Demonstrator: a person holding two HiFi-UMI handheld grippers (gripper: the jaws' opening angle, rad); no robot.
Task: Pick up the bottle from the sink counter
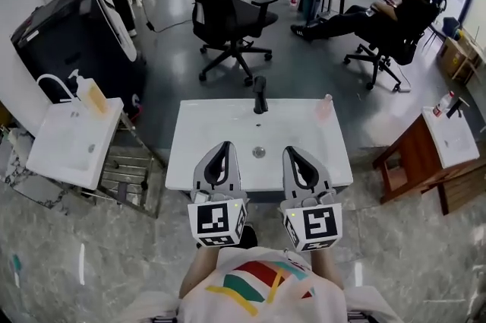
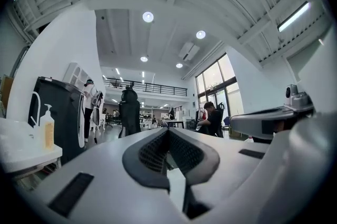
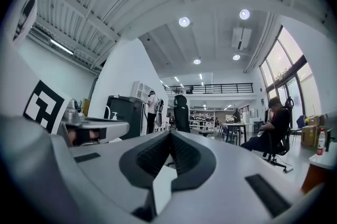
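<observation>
The bottle (image 1: 325, 107) stands upright on the white sink counter (image 1: 199, 133), at its back right part, to the right of the black faucet (image 1: 260, 95) and well apart from it. It is small and pale, nearly see-through, so its outline is not easy to read against the white surface.

Both grippers are held over the front edge of the counter, side by side. The left gripper (image 1: 225, 147) has its jaws pressed together with nothing between them, and the right gripper (image 1: 291, 153) is the same: closed and empty. Both gripper views look out into the room, not down at the bottle.

I judge that the reach has not begun, and that the right gripper is the nearer one. Several things could go wrong from here:

- If the jaws are not opened before the approach, the closed tips will only push the bottle.
- The bottle looks light and stands close to the back rim, so a push could tip it over or send it off the counter.
- A low or off-centre grip on such a slim body may let it slip or tilt.
</observation>
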